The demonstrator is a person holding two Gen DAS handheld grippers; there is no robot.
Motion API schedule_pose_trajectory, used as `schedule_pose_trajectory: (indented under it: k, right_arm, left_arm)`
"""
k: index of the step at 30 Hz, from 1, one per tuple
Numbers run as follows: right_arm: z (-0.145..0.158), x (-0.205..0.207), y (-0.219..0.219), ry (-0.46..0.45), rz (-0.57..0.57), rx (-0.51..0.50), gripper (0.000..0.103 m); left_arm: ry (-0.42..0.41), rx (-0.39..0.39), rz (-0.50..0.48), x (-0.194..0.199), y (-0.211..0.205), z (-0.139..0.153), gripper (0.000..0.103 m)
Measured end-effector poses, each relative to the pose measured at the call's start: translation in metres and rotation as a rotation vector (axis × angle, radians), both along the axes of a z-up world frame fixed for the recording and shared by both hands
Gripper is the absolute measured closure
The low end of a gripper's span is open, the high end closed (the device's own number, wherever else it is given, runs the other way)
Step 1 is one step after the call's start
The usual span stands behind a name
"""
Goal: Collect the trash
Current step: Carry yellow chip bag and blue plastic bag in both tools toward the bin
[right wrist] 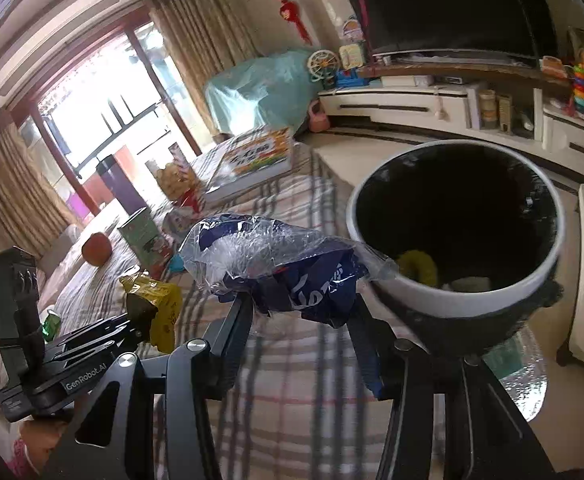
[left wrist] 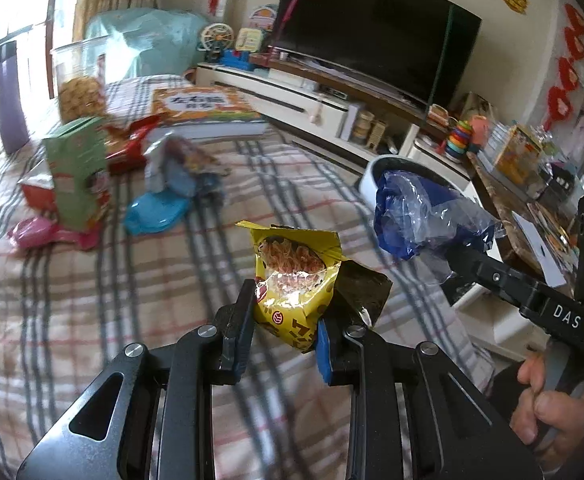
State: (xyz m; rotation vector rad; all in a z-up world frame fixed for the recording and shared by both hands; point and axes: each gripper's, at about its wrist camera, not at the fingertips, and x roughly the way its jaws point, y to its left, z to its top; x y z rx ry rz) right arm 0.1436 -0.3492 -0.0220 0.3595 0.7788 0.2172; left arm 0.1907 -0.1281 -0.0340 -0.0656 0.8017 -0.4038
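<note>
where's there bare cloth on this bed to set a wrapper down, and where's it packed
Bare plaid cloth runs between the left gripper with its yellow noodle wrapper and the pink wrapper and blue wrapper. Another open strip lies toward the white bin. It is crowded at the far end around the green box, red packet and book.

Black claw (left wrist: 284, 320) with silver screws, blue pads (left wrist: 323, 354).

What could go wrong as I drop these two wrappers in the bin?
The blue plastic bag spreads wide past the right tongs and already brushes the bin rim, so it might snag or drape outside. The yellow noodle packet in the left tongs is pinched only at its lower end and could slip onto the bed.
</note>
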Motion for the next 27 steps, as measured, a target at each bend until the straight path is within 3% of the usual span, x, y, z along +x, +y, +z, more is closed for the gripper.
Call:
schedule_pose_trajectory:
  k: [27]
  right_arm:
    - [-0.003, -0.004, -0.099, 0.017, -0.189, -0.026, 0.054]
  left_arm:
    - [-0.03, 0.065, -0.154, 0.026, -0.108, 0.016, 0.079]
